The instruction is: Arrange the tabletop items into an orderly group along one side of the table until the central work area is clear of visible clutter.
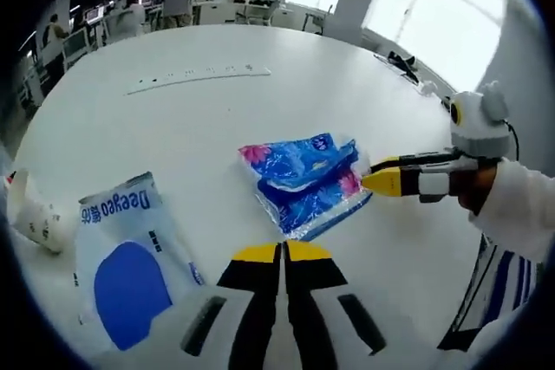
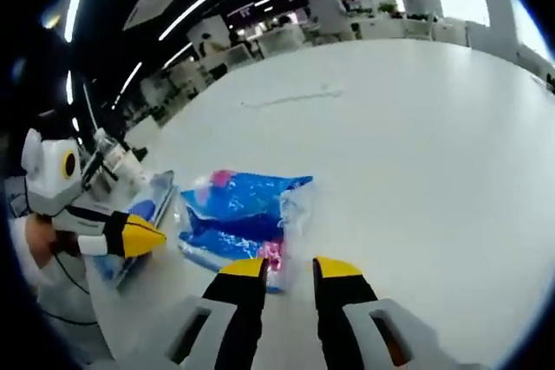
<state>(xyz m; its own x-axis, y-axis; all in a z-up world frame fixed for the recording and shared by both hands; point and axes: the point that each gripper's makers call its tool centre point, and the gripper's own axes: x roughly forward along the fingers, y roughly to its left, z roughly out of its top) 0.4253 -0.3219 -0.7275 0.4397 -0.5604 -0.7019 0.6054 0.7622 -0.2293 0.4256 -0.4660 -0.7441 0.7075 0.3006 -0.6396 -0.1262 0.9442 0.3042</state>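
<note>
The blue tissue pack is found lying flat on the white tabletop, well in from the far edge and within the central work area. The right claw is seen with its jaws parted, the yellow tips standing at the near edge of the pack; in the left gripper view the same claw reaches in from the right, its tips at the pack's side. Whether the wrapper is actually touched cannot be told. The left claw is held with its jaws pressed together and nothing between them, poised just short of the pack.

A white-and-blue bag lies near the left claw toward the near tabletop edge, with a crumpled white wrapper beside it. A long white power strip lies toward the far side.

The step in hand is judged to be the approach to grasp the tissue pack. The next move calls for the right claw to be advanced over the pack's edge, closed on the slippery film, and the pack carried toward the bag so that a group is formed along one side.
</note>
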